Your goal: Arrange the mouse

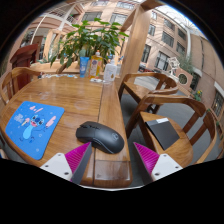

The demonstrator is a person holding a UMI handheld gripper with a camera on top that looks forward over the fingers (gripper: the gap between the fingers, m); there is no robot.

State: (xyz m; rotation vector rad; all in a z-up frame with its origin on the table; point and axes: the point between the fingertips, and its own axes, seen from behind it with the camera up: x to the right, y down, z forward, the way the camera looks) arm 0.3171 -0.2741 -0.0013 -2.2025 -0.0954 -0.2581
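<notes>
1. Gripper (pixel 112 160): the two fingers, each bearing a magenta pad (pixel 76 158), stand wide apart above the near edge of the table. Nothing is held between them and neither pad touches anything.

2. Task object: a black, rounded plastic computer mouse (pixel 99 136) lies on the wooden slatted table (pixel 70 100), just ahead of the fingers and roughly in line with the gap between them, slightly nearer the left finger. It rests on bare wood, close to the table's right edge.

3. Mouse pad: a blue rectangular mouse pad printed with a blue cartoon figure (pixel 34 127) lies flat on the table to the left of the mouse. The two are near each other but apart; the mouse is not on it.

4. Far end of table: a green leafy potted plant (pixel 90 42) stands there, well beyond the mouse.

5. Right of table: two wooden armchairs (pixel 165 100). The nearer one carries a dark flat rectangular item (pixel 161 131) on its seat; what it is cannot be told.

6. Background: a multi-storey building with windows (pixel 165 40).
</notes>
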